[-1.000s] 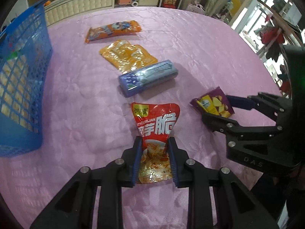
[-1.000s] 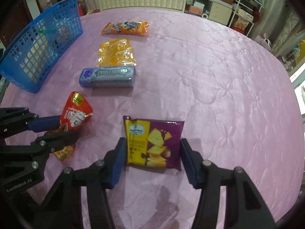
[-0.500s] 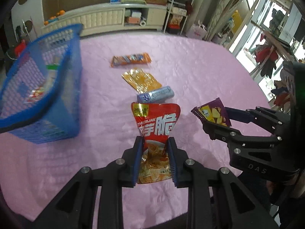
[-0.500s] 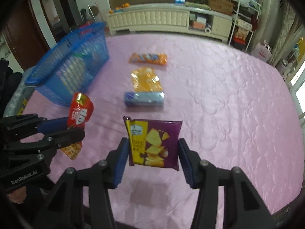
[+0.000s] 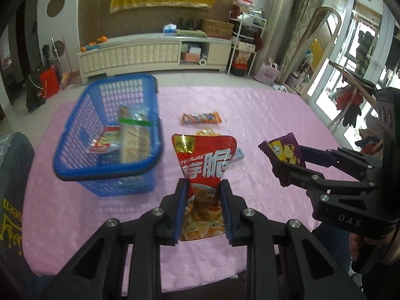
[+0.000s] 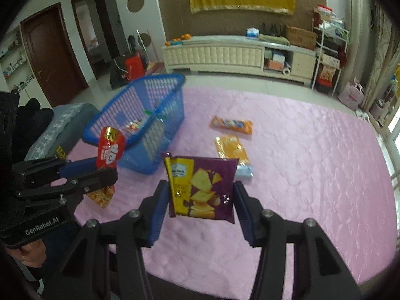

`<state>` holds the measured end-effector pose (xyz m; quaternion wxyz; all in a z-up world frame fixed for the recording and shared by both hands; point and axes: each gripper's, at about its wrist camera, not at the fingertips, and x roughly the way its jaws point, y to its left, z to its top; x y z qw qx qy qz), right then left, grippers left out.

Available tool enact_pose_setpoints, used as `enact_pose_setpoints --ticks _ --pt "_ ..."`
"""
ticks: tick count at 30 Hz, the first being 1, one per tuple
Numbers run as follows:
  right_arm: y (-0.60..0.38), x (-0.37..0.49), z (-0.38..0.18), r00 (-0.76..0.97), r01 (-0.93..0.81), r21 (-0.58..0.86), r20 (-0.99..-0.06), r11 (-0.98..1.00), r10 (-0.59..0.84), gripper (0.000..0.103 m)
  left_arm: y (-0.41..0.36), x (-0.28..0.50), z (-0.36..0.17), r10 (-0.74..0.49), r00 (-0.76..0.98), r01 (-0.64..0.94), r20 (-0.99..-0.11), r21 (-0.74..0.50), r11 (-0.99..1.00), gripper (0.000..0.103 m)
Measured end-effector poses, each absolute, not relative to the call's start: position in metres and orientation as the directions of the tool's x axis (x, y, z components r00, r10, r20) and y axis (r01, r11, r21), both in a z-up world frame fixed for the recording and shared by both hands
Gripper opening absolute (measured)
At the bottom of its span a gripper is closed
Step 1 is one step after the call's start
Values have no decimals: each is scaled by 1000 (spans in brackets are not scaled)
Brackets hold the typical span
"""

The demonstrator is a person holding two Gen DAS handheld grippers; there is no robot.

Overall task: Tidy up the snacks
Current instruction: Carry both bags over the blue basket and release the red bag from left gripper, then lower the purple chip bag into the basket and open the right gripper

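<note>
My left gripper (image 5: 203,212) is shut on a red snack bag (image 5: 203,165) and holds it upright above the pink table (image 5: 262,115). My right gripper (image 6: 200,208) is shut on a purple chip bag (image 6: 202,187), also lifted off the table. In each wrist view the other gripper shows at the side with its bag: the right gripper (image 5: 280,160) and the left gripper (image 6: 105,172). A blue basket (image 5: 110,175) with a few snacks inside stands at the left. An orange wrapper (image 6: 231,124), a yellow pouch (image 6: 231,150) and a pale blue pack (image 6: 245,171) lie on the table.
A grey chair back (image 5: 15,187) stands at the table's left edge. Behind the table are a cream cabinet (image 6: 225,55), a metal shelf (image 6: 330,50) and a brown door (image 6: 52,50). A person's hand (image 6: 30,257) holds the left gripper.
Both grippers have risen with their bags off the table and tilted up, so the basket and the room behind have come into view.
</note>
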<state>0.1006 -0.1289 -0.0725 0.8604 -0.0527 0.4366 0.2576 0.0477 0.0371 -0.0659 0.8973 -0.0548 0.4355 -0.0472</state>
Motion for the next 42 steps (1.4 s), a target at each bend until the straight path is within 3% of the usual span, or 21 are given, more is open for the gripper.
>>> enact_pose_setpoints --ticks 13,27,32,34,36,42 --pt "-57 125 -51 457 -576 170 -744 800 487 56 116 66 -43 -50 656 -53 -753 -112 992 24" --pt "-9 157 -75 375 -635 199 -766 747 523 56 158 113 -78 -17 611 -105 -792 -102 989 27" --pt "-15 159 -81 368 -621 203 -777 757 510 56 162 121 -89 -10 589 -125 -808 -103 987 38" --pt "-17 160 -81 372 -613 199 -781 765 502 56 161 118 -89 -12 593 -127 -805 -108 986 57" --pt "-19 159 -79 374 -606 201 -782 770 498 56 158 112 -85 -15 600 -121 -800 -110 987 64" --pt "-26 150 -66 384 -603 201 -775 772 502 56 163 96 -74 -21 609 -140 -793 -134 981 67"
